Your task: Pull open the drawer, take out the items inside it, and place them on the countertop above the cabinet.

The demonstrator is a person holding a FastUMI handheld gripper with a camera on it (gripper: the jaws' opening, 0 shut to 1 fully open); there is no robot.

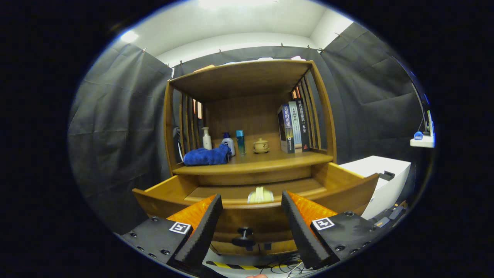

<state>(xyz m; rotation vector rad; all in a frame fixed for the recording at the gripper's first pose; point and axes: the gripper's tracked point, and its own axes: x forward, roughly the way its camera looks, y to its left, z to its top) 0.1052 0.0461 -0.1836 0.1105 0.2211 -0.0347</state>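
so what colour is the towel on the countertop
Blue towel, seen best in the gripper view, left on the countertop.

A honey-brown wooden cabinet (247, 116) with its matching drawer (254, 210) carrying a black knob (244, 236). On the countertop (270, 159): a royal-blue towel (206, 156), a white bottle (207, 139), a white bottle with blue cap (228, 143), a teal bottle (240, 141), a cream lidded cup (261, 145), and blue, pale and black book spines (294, 125). Inside the drawer, a pale yellow-green item (260, 195). Below the cabinet, yellow-and-black striped tape (235, 266).
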